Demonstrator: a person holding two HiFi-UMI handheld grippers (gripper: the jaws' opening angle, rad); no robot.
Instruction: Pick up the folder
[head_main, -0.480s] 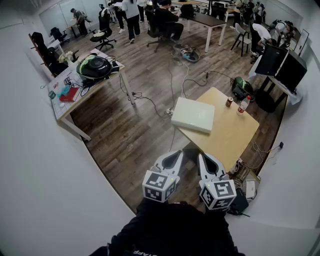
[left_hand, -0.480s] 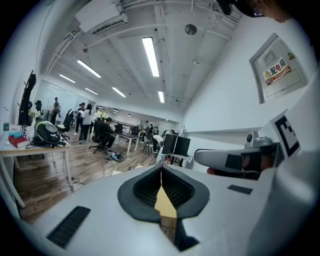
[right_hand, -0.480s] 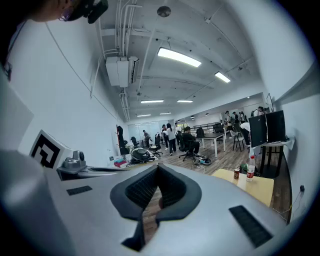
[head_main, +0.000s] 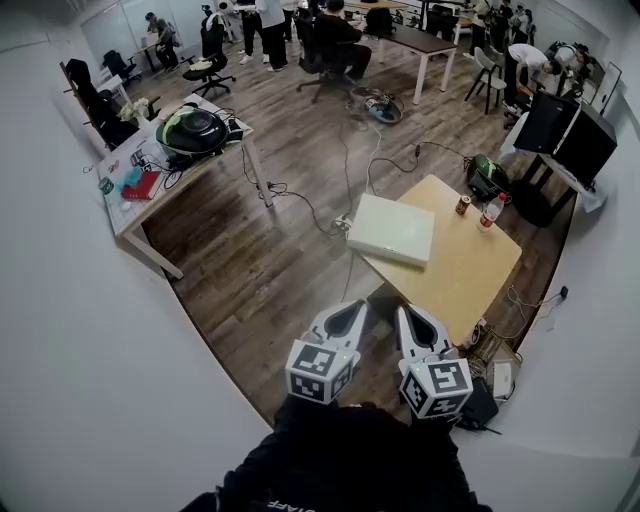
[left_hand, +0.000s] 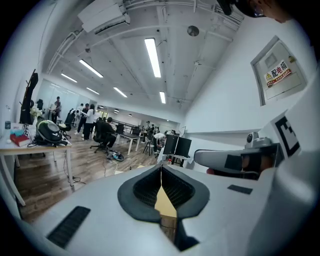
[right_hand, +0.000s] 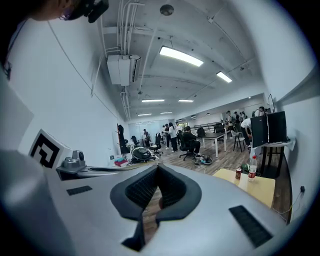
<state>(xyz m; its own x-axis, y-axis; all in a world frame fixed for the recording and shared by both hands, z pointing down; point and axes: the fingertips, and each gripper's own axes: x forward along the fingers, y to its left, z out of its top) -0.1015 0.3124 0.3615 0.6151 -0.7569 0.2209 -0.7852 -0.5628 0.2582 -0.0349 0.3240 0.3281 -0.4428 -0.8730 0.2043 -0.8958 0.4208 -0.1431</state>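
The folder (head_main: 391, 229) is a pale, flat rectangle lying on the near-left corner of a small light-wood table (head_main: 460, 270) in the head view. My left gripper (head_main: 354, 308) and right gripper (head_main: 405, 313) are held side by side close to my body, well short of the table, both pointing towards it. In the left gripper view the left gripper (left_hand: 161, 169) has its black pads pressed together with nothing between them. The right gripper (right_hand: 157, 167) is likewise shut and empty. The folder is hidden behind the jaws in both gripper views.
A water bottle (head_main: 489, 211) and a can (head_main: 461, 205) stand at the table's far edge. A long white desk (head_main: 150, 205) with clutter stands at the left. Cables (head_main: 300, 203) trail over the wood floor. Dark monitors (head_main: 565, 130) are at the right, and people work at the back.
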